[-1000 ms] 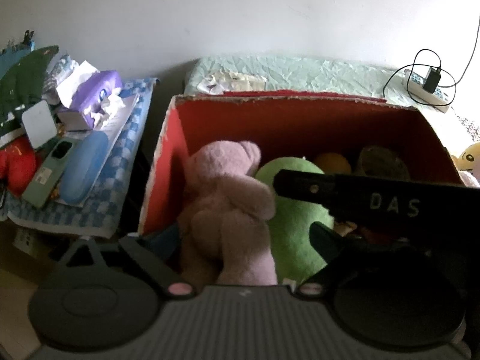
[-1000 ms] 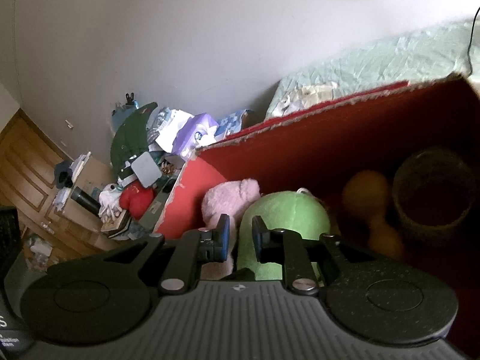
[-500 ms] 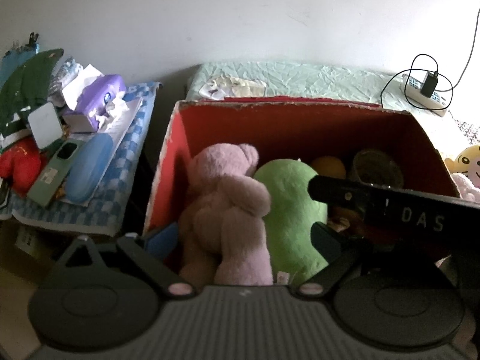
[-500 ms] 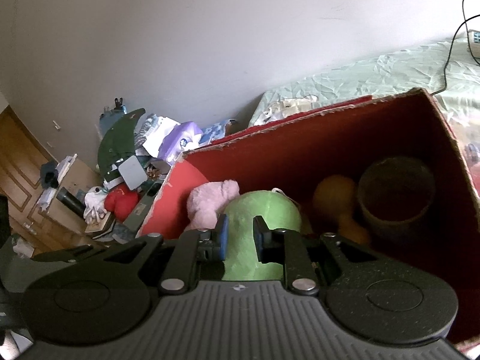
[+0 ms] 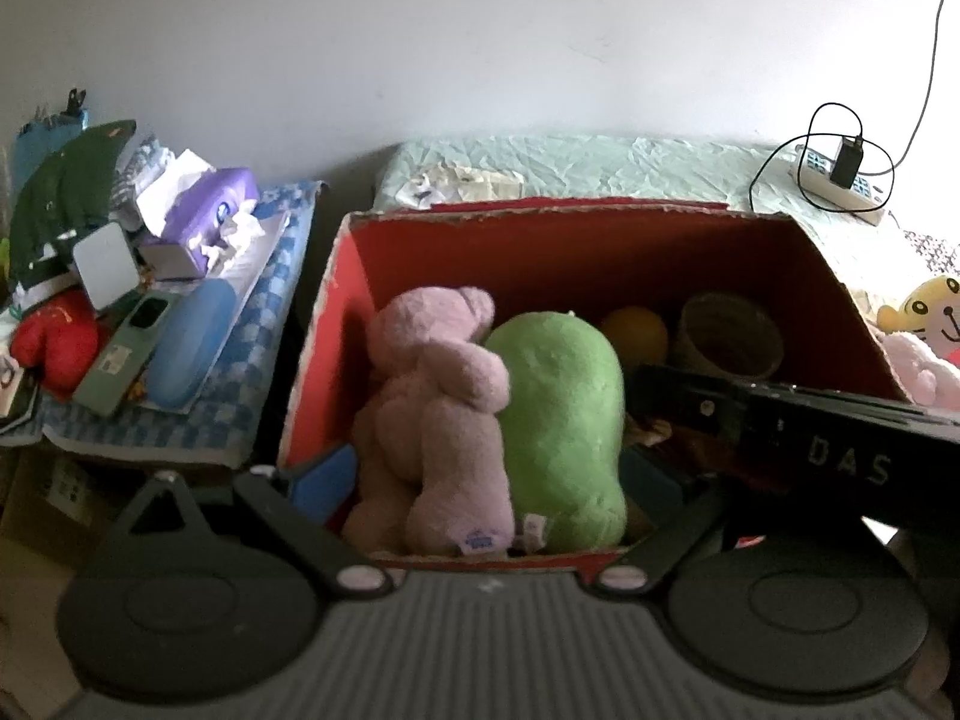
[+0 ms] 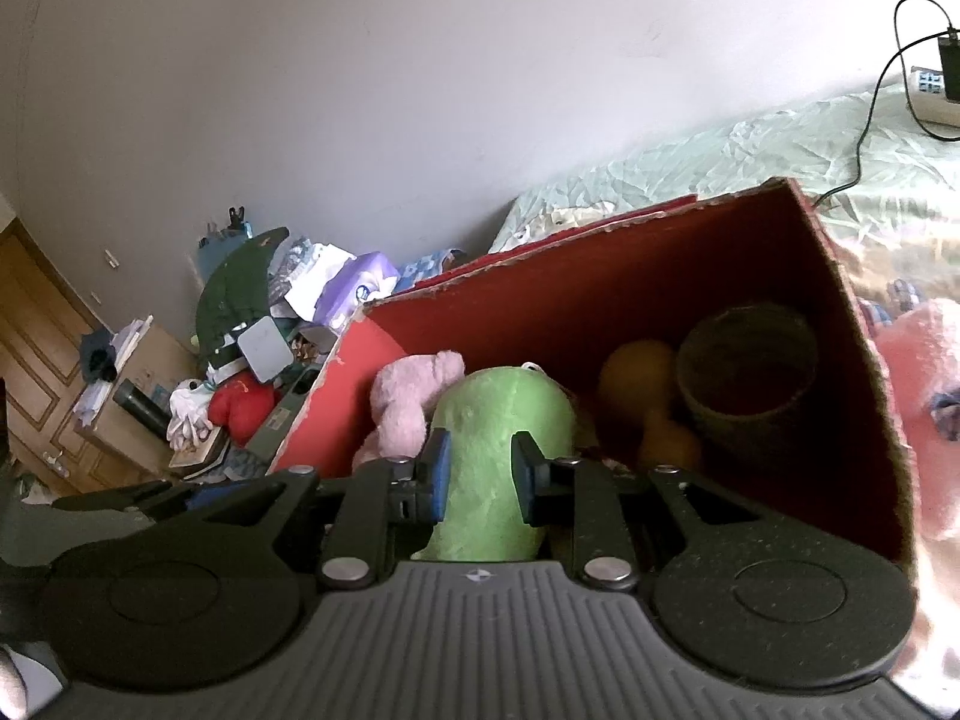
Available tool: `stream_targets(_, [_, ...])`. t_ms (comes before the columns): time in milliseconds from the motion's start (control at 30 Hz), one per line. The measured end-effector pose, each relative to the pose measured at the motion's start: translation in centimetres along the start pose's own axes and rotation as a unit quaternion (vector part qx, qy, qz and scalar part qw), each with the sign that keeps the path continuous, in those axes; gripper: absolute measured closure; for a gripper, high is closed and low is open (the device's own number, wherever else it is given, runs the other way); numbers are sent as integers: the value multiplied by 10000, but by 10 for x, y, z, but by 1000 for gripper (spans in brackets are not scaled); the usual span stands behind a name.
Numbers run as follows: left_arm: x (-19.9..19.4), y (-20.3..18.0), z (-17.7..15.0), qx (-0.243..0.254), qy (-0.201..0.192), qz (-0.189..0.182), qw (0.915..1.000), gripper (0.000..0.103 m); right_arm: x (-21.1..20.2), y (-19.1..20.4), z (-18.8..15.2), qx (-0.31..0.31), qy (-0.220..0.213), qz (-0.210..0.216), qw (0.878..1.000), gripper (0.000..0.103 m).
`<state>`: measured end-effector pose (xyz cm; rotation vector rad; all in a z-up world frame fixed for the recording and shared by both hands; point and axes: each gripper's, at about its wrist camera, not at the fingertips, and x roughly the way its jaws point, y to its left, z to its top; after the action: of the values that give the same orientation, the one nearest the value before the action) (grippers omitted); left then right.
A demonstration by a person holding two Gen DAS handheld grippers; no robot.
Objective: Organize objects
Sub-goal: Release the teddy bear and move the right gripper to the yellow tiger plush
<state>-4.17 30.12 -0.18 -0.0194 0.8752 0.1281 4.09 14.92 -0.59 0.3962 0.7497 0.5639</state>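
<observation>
Power strip (image 5: pixel 840 186) on bedsheet (image 5: pixel 600 171); wooden door (image 6: pixel 36 324).

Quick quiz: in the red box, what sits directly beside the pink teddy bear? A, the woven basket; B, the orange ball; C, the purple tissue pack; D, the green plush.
D: the green plush presses against the pink teddy bear at the left end of the red box, while the woven basket and orange ball sit farther right.

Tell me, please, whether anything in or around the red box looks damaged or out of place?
The red box has a ragged, torn top rim. A yellow plush lies outside it, to its right.
</observation>
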Motion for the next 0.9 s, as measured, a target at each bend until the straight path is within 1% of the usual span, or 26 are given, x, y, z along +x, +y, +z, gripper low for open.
stream_targets(233, [-4,-15,-3,53,26,5,10000,8,-14,-11,-5,151,-58,-24,9999,77])
stream_targets(433, [-10,-24,-2,14,22,-64,10000,8,-28,-18,-5,207,-187,89,9996,77])
stream_targets(633, [-22,-35,1,58,-96,-241,9996,8,-44,-26,-3,329,-368,295,9983,77])
stream_targets(900, [-37,-66,3,379,-229,-605,9972,11,-72,-50,1,622,-588,526,9949,76])
